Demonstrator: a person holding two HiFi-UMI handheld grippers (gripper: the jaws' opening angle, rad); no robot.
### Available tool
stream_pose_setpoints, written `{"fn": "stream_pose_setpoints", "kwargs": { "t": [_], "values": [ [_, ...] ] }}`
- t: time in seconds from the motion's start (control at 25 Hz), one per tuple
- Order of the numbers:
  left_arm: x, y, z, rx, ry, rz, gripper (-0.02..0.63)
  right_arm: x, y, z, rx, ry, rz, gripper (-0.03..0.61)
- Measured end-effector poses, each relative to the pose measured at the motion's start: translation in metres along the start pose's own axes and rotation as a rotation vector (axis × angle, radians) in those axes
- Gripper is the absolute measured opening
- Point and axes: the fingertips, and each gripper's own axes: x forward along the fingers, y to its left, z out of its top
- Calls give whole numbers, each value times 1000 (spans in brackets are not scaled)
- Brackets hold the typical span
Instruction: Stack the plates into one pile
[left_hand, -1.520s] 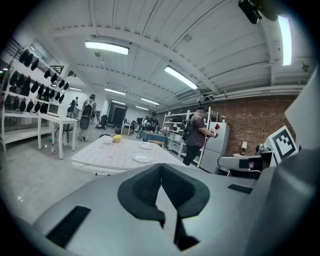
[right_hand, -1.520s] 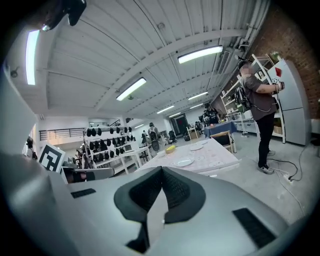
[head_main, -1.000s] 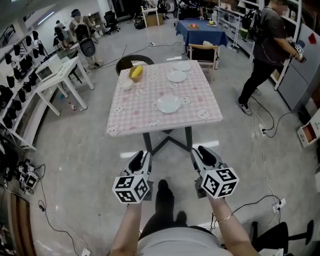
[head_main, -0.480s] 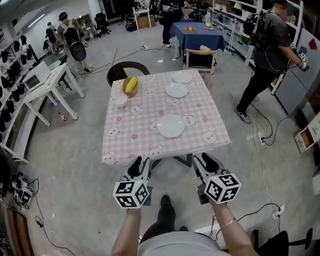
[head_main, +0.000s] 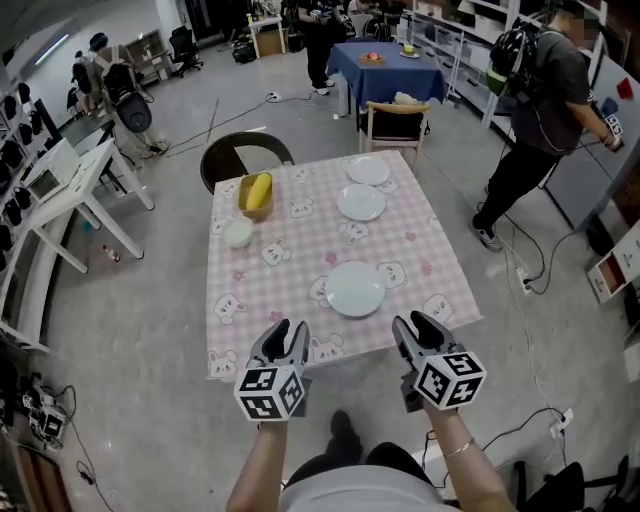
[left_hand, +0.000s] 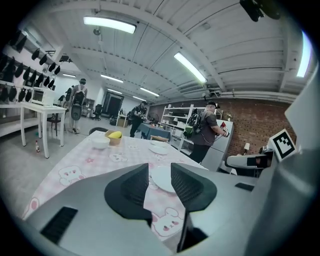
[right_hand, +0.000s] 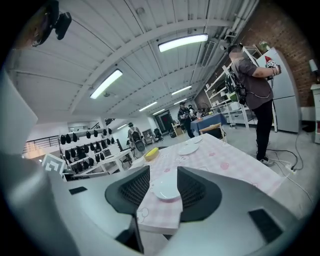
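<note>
Three white plates lie apart on the pink checked table: a near plate, a middle plate and a far plate. My left gripper hangs open over the table's near edge, left of the near plate, with nothing between its jaws. My right gripper is at the near edge, right of that plate; its jaws are closing slightly and hold nothing. The near plate shows through the left gripper's jaws in the left gripper view. It also shows as the plate ahead of the right gripper in the right gripper view.
A small white bowl and a basket with a banana sit at the table's far left. A dark round chair and a wooden chair stand behind it. A person stands at the right, a white desk at the left.
Both grippers have moved forward from over the floor to the table's near edge, and the table now looks closer. The jaws of both stand wider than a second ago.
</note>
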Motion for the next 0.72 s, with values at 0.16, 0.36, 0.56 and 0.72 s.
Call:
{"fn": "stream_pose_setpoints", "kwargs": {
  "t": [0.16, 0.36, 0.56, 0.72],
  "values": [
    [23, 13, 6, 9, 30, -6, 146, 19, -7, 5, 10, 4, -27, 160],
    [53, 20, 7, 16, 59, -17, 166, 42, -19, 9, 5, 27, -37, 152],
    [85, 25, 5, 7, 89, -14, 166, 73, -38, 12, -20, 70, -43, 152],
    [109, 33, 7, -6, 116, 6, 166, 96, -51, 16, -17, 105, -41, 152]
  ]
}}
